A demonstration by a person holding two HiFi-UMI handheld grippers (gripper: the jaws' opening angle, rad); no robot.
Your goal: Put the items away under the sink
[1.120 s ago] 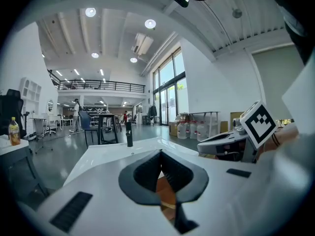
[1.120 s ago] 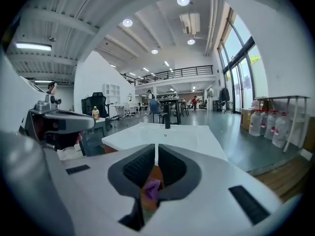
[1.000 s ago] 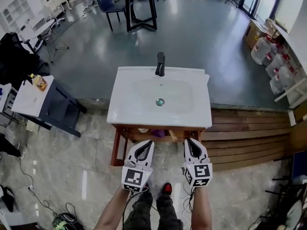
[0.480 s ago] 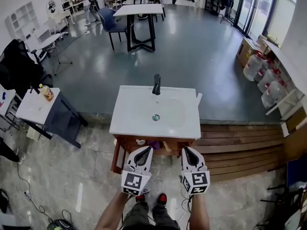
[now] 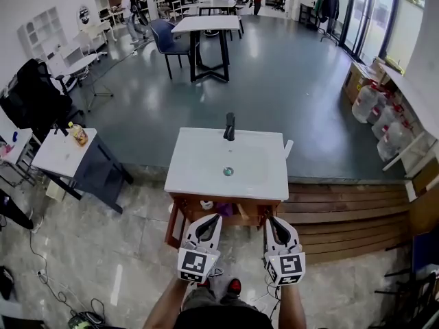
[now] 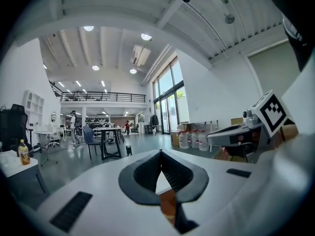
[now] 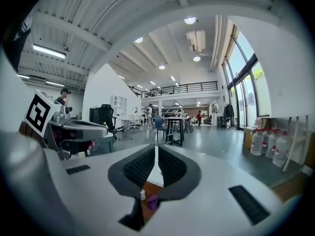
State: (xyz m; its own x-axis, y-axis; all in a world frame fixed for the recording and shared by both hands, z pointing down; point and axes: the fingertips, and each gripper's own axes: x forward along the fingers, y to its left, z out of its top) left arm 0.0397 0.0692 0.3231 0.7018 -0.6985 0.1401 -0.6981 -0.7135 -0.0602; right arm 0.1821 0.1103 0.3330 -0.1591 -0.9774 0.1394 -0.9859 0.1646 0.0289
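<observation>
- Left claw (image 5: 210,219) low centre of head view; jaws together, nothing between them
- Right claw (image 5: 270,219) just right of it; jaws likewise closed, empty
- Both claws near the white sink (image 5: 192,178) at mid-frame, not touching it; black tap (image 5: 230,127) on its far edge
- Purple item (image 5: 225,210) and small white item (image 5: 206,204) sit on the wooden shelf (image 5: 251,212) under the sink, just above the claws in frame

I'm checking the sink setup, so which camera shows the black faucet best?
Head view: the faucet stands whole on the sink. Left gripper view shows only its small dark top; right gripper view doesn't show it.
</observation>
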